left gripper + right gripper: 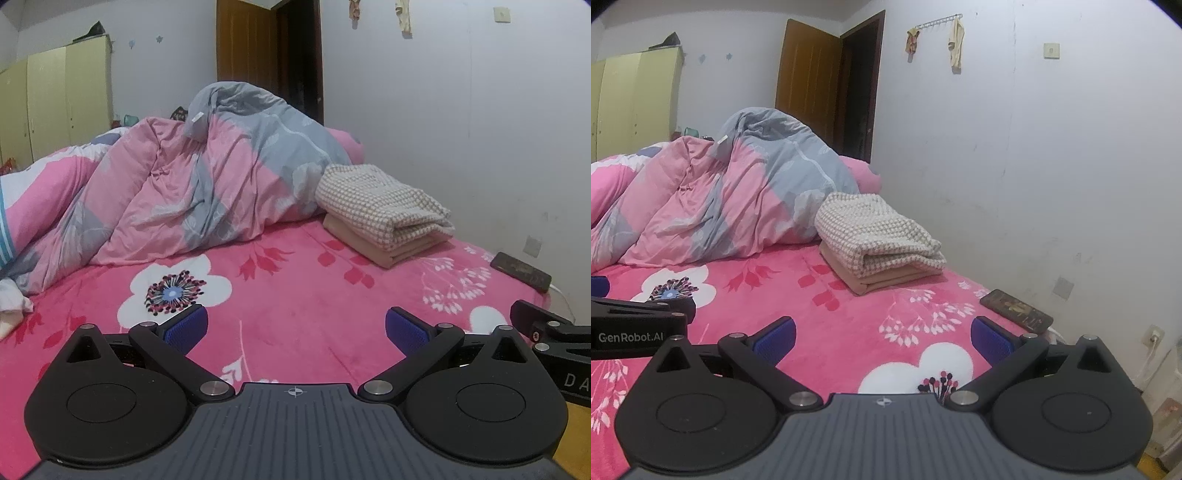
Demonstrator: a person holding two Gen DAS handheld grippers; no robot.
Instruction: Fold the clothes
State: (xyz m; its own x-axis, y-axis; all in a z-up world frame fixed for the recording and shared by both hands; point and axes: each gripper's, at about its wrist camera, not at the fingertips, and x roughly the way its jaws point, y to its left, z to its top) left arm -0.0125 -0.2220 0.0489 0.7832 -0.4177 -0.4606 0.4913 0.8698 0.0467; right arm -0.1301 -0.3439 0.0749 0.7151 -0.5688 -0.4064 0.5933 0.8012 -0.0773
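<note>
Both tools agape, bedsheet bare — folded stack far-right

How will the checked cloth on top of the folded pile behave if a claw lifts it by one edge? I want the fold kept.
The checked cloth looks soft and thick, so it would probably sag and unfold if lifted by one edge. It rests loosely on the tan cloth beneath, so a push may slide it off. It is likely light.
</note>
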